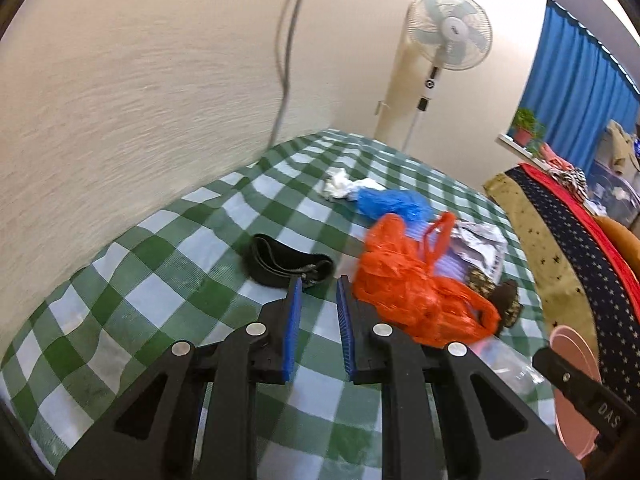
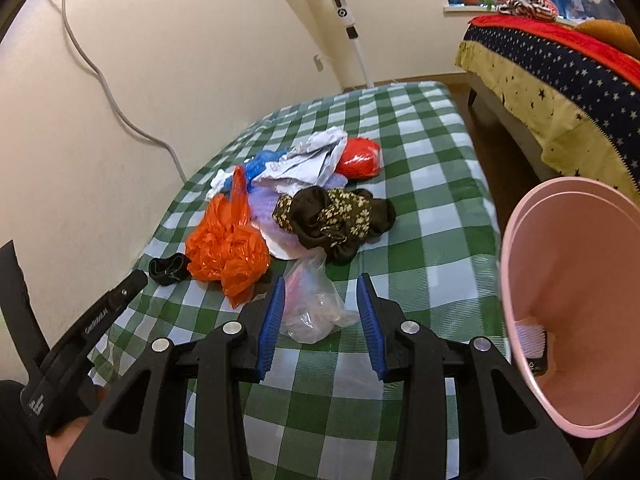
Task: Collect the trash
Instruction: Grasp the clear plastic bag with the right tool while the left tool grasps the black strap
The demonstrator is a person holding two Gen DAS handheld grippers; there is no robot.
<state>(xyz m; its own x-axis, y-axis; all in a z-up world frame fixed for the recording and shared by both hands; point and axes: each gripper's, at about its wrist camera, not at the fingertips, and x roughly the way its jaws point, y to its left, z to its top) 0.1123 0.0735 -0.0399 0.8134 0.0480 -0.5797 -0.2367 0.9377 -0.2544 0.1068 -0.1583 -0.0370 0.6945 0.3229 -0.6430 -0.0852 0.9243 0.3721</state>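
Observation:
Trash lies piled on a green-checked bed (image 2: 432, 208): an orange plastic bag (image 2: 224, 248), a clear plastic bag (image 2: 312, 308), grey-white wrapping (image 2: 308, 160), a blue bag (image 2: 260, 164) and a red bag (image 2: 358, 158). My right gripper (image 2: 321, 284) hangs just over the clear bag. The bag lies between its open jaws, and the pads do not press on it. In the left wrist view my left gripper (image 1: 320, 282) has its jaws narrowly apart with nothing between them. It sits between a black band (image 1: 288, 264) and the orange bag (image 1: 416, 292).
A pink bin (image 2: 580, 280) tilts toward the bed at the right, with a white and black item at its bottom. A dark floral cloth (image 2: 336, 220) lies among the trash. A second bed with a starry cover (image 2: 560, 76), a standing fan (image 2: 344, 8) and a wall cable (image 2: 120, 116) surround the bed.

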